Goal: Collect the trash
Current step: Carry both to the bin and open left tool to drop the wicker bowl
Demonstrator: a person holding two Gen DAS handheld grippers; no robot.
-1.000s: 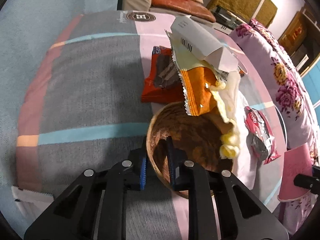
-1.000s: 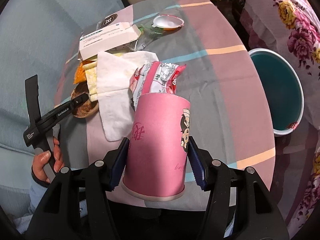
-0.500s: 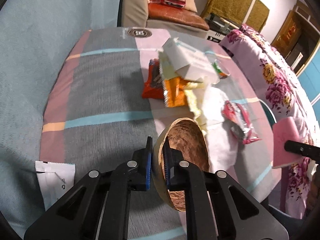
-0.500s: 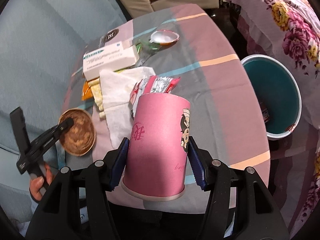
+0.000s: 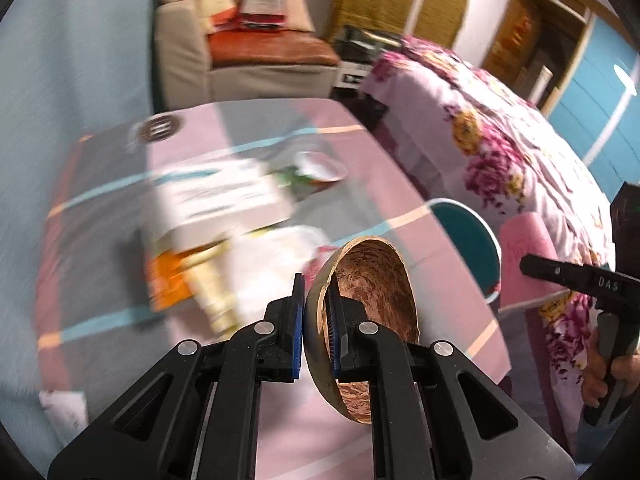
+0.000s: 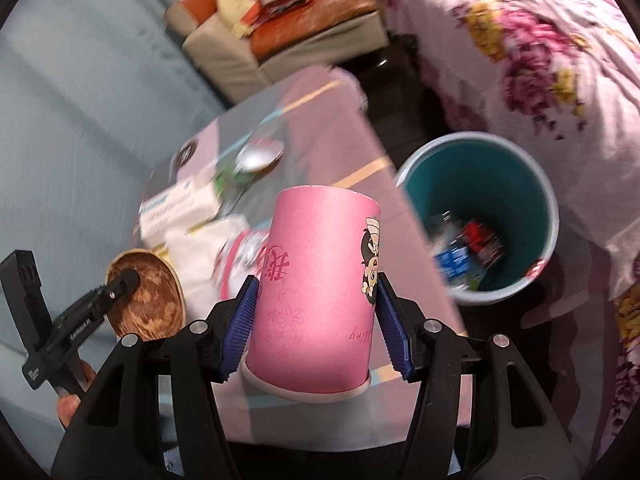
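Observation:
My left gripper (image 5: 316, 320) is shut on the rim of a brown wooden bowl (image 5: 372, 300) and holds it tilted above the table's near edge; the bowl also shows in the right wrist view (image 6: 148, 300). My right gripper (image 6: 316, 316) is shut on an upside-down pink paper cup (image 6: 316, 300), held off the table's right side near the teal trash bin (image 6: 480, 184). The cup also shows in the left wrist view (image 5: 528, 248). A white box (image 5: 216, 200), an orange wrapper (image 5: 168, 280), a white napkin (image 5: 272, 256) and a pink wrapper (image 6: 240, 256) lie on the table.
The table has a pink, grey and blue checked cloth (image 5: 100, 240). A small bowl with a white inside (image 5: 320, 166) sits at its far side. The bin holds several wrappers (image 6: 468, 248). A flowered bedspread (image 5: 520, 152) is to the right, a beige seat (image 5: 240, 60) behind.
My left gripper lifted the wooden bowl off the table and swung it right, toward the bin. My right gripper carried the pink cup up and right, closer to the bin.

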